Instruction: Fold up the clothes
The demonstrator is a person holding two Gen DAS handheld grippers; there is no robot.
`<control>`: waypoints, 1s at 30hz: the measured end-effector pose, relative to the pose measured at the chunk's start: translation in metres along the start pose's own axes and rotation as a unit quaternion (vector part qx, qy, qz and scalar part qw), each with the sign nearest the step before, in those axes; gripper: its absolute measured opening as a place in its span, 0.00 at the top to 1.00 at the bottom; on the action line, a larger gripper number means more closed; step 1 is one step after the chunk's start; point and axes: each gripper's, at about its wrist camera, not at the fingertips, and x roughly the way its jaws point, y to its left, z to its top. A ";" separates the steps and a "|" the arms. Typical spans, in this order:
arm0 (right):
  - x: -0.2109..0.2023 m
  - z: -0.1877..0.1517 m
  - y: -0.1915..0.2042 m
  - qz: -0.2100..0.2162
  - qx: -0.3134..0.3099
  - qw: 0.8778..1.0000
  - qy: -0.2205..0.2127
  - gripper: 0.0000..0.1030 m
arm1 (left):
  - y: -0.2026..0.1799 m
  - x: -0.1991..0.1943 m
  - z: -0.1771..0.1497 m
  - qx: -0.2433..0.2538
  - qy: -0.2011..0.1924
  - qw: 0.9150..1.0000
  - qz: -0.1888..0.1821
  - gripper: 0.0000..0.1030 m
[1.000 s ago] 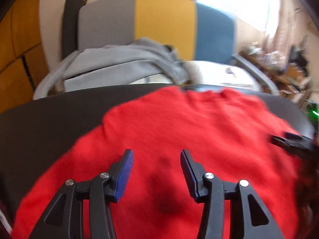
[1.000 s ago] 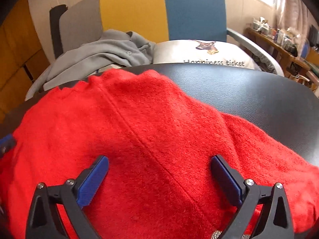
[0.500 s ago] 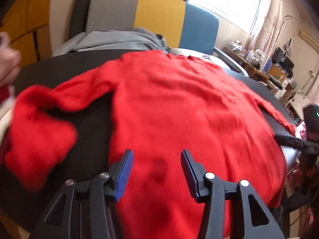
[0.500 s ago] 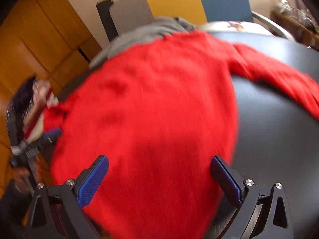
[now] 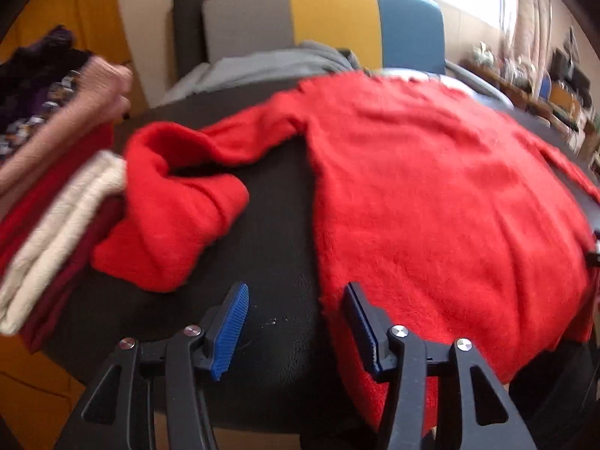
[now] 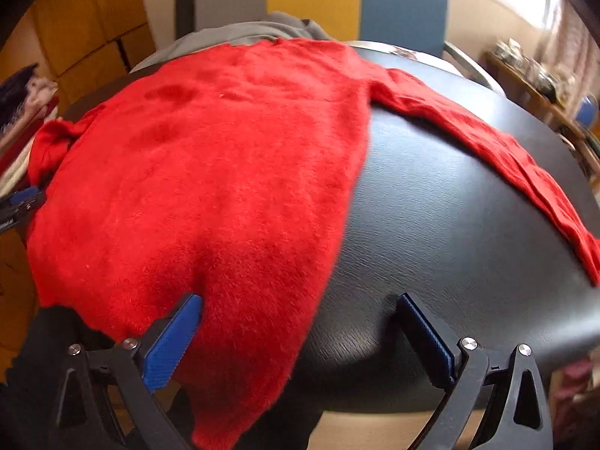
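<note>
A red sweater (image 5: 431,202) lies spread flat on a black table (image 6: 450,247), its hem draped over the near edge between the parted, empty fingers of the left gripper (image 5: 296,322) and right gripper (image 6: 300,337). One sleeve (image 5: 168,202) lies crumpled against a pile of folded clothes (image 5: 52,202); behind stands a striped chair (image 5: 318,22).

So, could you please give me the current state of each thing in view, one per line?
Fuzzy red knit sweater: spread flat on the table, hem overhanging the near edge.
Its left sleeve: bent back on itself.
Its right sleeve: stretched out straight.
Left gripper: open, empty.
Right gripper: open, empty.
Stack of clothes: folded.
</note>
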 end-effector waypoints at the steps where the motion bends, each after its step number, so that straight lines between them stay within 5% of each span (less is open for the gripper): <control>1: -0.007 0.006 0.001 0.008 0.000 1.000 -0.014 0.00 | -0.004 -0.005 0.003 -0.006 -0.010 1.000 -0.023 0.49; 7: -0.010 0.043 0.042 0.088 -0.041 0.994 -0.054 0.00 | -0.040 0.012 0.011 0.005 -0.002 0.996 -0.094 0.49; 10: 0.018 0.044 0.061 0.084 -0.065 0.994 -0.023 0.00 | -0.048 0.033 0.001 0.028 0.039 0.996 -0.070 0.49; 12: 0.038 0.037 0.064 0.056 -0.076 0.995 0.005 0.00 | -0.045 0.029 -0.009 0.053 0.021 0.997 -0.057 0.47; 20: 0.028 0.007 0.036 0.069 -0.089 0.993 -0.037 0.00 | -0.038 0.029 0.004 0.049 0.043 0.996 -0.052 0.47; 23: 0.027 0.005 0.035 0.074 -0.075 0.993 -0.049 0.00 | -0.047 0.021 0.024 0.033 0.025 0.996 -0.080 0.49; 26: 0.024 0.013 0.033 0.094 -0.051 0.993 -0.047 0.01 | -0.078 0.023 0.055 0.073 -0.016 0.991 -0.108 0.49; 30: -0.008 0.020 -0.022 0.111 0.072 0.987 -0.089 0.08 | -0.118 0.052 0.081 0.106 -0.023 0.984 -0.140 0.49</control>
